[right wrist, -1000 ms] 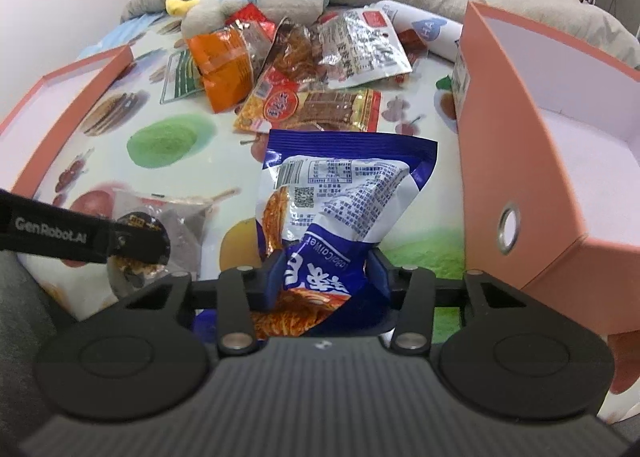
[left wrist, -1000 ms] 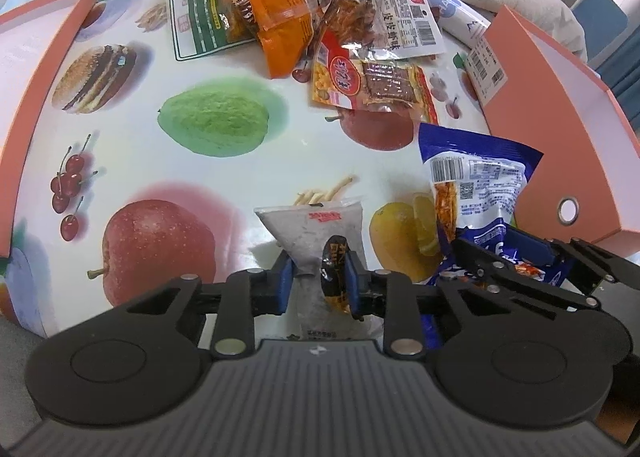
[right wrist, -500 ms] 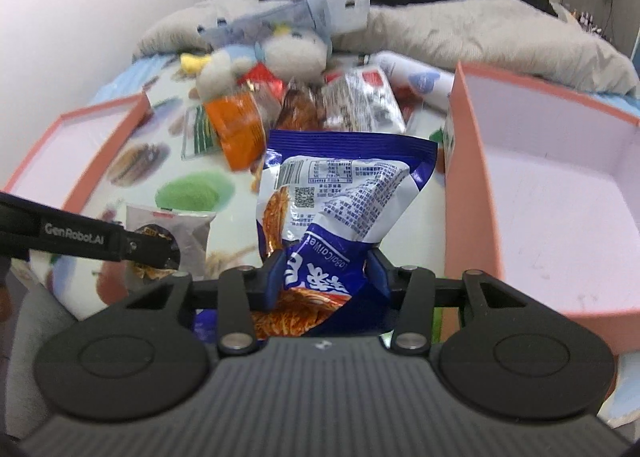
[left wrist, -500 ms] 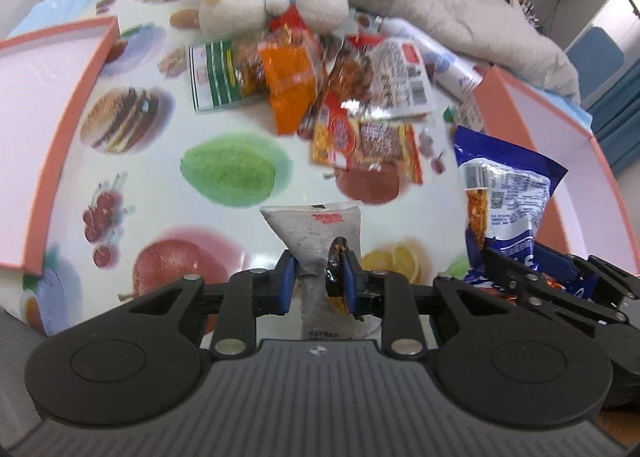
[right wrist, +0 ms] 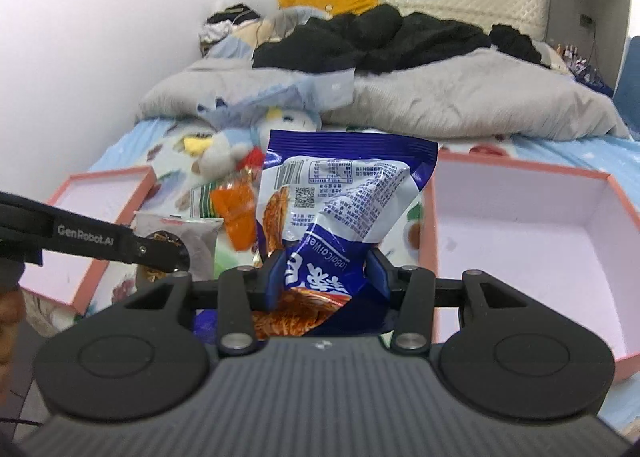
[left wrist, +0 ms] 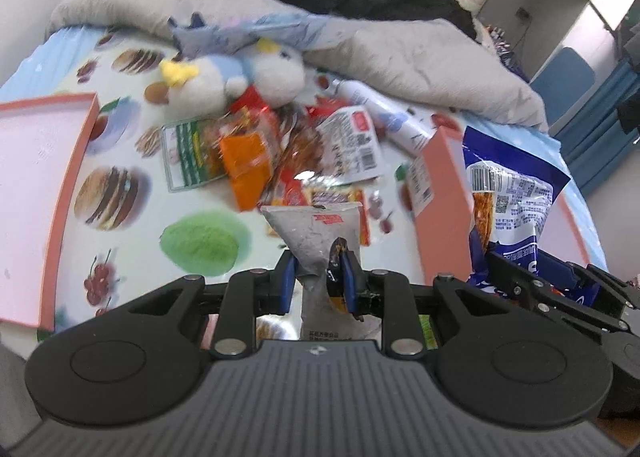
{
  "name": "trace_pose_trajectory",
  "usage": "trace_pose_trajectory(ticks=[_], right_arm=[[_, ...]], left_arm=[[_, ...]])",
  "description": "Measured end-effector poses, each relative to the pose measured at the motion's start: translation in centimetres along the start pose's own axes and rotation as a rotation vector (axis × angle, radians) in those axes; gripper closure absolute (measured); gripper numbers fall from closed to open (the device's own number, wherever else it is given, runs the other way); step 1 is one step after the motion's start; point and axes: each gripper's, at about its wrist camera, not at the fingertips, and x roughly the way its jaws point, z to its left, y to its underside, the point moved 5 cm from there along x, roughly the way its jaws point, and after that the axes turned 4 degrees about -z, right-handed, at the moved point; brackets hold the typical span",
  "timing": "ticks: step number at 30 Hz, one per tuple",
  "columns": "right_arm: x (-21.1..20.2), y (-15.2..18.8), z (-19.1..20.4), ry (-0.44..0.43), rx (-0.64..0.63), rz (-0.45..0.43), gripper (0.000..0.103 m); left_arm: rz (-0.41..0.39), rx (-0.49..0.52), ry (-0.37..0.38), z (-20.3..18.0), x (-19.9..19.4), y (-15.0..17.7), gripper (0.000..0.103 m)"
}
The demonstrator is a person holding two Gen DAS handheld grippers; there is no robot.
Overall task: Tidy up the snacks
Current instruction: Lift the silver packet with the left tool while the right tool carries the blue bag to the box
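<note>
A: Left gripper (left wrist: 318, 277) fingers are clamping the grey packet (left wrist: 320, 241); right gripper (right wrist: 326, 271) fingers are pinching the blue bag (right wrist: 344, 201), both aloft.

B: Pink box (right wrist: 520, 241) is sitting at 3 o'clock. The bag's low, crumpled grip is risking slip or snagging its wall.

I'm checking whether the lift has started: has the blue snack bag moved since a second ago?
Yes. The blue snack bag, clamped in the right gripper, has risen off the fruit-print cloth, level with the pink box.

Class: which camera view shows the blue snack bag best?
The right wrist view: the blue snack bag fills its centre, clamped in the right gripper. The left wrist view catches it only at the right edge.
</note>
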Motion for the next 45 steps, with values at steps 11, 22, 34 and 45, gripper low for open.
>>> trace_pose_trajectory(ticks=[11, 22, 34, 45], right_arm=[[-2.6, -2.0, -3.4, 0.056, 0.042, -0.066, 0.056], [-5.0, -4.6, -8.2, 0.125, 0.065, -0.149, 0.056], [-3.1, -2.8, -15.9, 0.217, 0.154, -0.096, 0.056], [1.4, 1.7, -22.8, 0.28, 0.243, 0.043, 0.056]], left_arm=[[-0.065, 0.048, 0.071, -5.1, -1.5, -3.2, 0.075], [-0.098, 0.096, 0.149, -11.7, -1.2, -5.6, 0.075], [0.004, 0.183, 0.205, -19.9, 5.4, -5.3, 0.079], [0.104, 0.282, 0.225, -26.5, 12.4, -4.1, 0.08]])
